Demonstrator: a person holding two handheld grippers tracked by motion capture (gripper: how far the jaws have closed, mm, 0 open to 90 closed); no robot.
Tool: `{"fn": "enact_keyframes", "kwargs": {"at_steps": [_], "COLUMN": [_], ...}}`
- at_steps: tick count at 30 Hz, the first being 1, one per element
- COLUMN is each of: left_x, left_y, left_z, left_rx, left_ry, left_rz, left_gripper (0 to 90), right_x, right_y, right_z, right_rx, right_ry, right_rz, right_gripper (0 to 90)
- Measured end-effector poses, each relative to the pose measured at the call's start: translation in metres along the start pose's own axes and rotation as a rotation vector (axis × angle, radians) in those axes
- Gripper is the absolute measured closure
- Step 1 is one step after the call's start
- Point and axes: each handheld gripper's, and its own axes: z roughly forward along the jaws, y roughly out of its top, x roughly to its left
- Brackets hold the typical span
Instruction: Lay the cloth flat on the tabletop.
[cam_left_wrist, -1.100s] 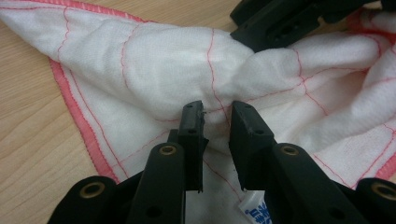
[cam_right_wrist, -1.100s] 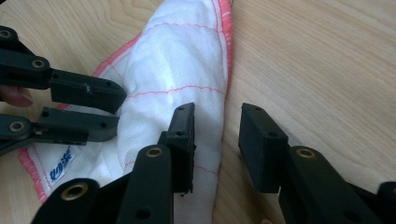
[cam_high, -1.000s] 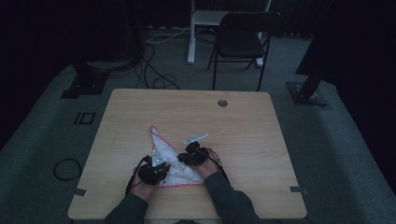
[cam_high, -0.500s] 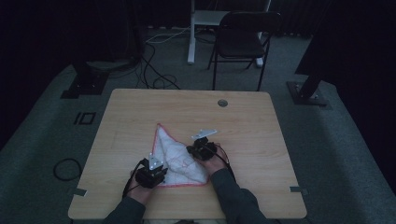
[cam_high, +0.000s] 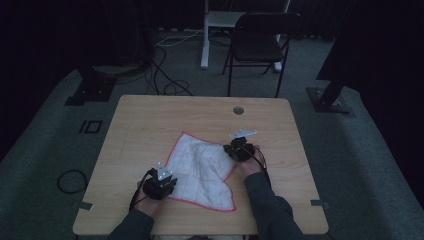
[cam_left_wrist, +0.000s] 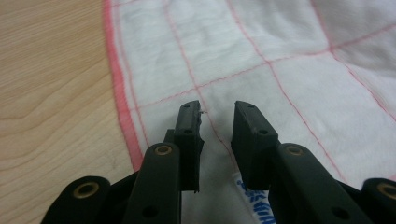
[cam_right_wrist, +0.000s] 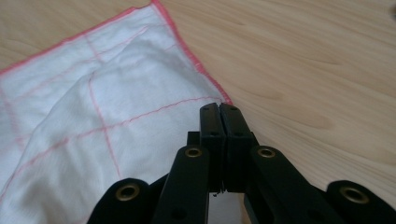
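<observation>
My cloth (cam_high: 202, 170) now lies spread open at the surface's (cam_high: 150, 120) centre, no longer bunched as a second ago. My right gripper (cam_right_wrist: 219, 112), jaws pressed together, pinches its 3 o'clock corner. My left gripper (cam_left_wrist: 217, 121) hovers with parted jaws over the 7 o'clock edge. Unfolding looks nearly complete.

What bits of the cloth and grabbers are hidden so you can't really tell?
- Blue print on the cloth, left gripper view: cut off by the left gripper, unreadable.
- Right gripper, right gripper view: jaws shut at the cloth corner; whether cloth is pinched is hidden.
- High view: jaws too small, dim.
</observation>
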Motion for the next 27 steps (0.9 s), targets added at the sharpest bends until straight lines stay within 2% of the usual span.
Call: {"fn": "enact_keyframes", "kwargs": {"at_steps": [5, 9, 11, 12, 18, 23, 24, 25, 26, 27], "left_x": [0.002, 0.004, 0.005, 0.005, 0.009, 0.007, 0.007, 0.007, 0.007, 0.007], "left_y": [0.001, 0.003, 0.003, 0.004, 0.004, 0.005, 0.005, 0.005, 0.006, 0.007], "left_z": [0.001, 0.002, 0.003, 0.003, 0.004, 0.003, 0.003, 0.003, 0.003, 0.003], "left_rx": [0.002, 0.005, 0.006, 0.007, 0.005, 0.008, 0.001, 0.001, -0.003, -0.006], "left_ry": [0.012, 0.02, 0.025, 0.027, 0.028, 0.034, 0.029, 0.029, 0.023, 0.023], "left_rz": [0.003, 0.012, 0.013, 0.012, 0.002, 0.004, 0.004, 0.004, 0.006, 0.009], "left_gripper": [72.1, 71.9, 71.8, 71.5, 70.5, 70.5, 70.0, 69.4, 69.2, 69.2], "right_x": [-0.015, -0.016, -0.016, -0.015, -0.017, -0.01, -0.003, -0.003, 0.007, 0.007], "right_y": [-0.005, -0.007, -0.008, -0.008, -0.009, -0.019, -0.026, -0.026, -0.034, -0.034], "right_z": [-0.01, -0.015, -0.016, -0.016, -0.017, -0.017, -0.018, -0.018, -0.02, -0.02], "right_rx": [-0.005, -0.007, -0.003, -0.012, -0.015, -0.002, -0.001, -0.001, 0.004, 0.004], "right_ry": [-0.032, -0.05, -0.03, -0.016, -0.022, 0.003, 0.015, 0.015, 0.03, 0.03], "right_rz": [0.015, -0.003, -0.015, -0.02, -0.005, 0.008, 0.011, 0.011, 0.002, 0.002], "right_gripper": [89.7, 89.5, 85.9, 77.4, 75.8, 74.4, 71.5, 71.5, 68.9, 68.9]}}
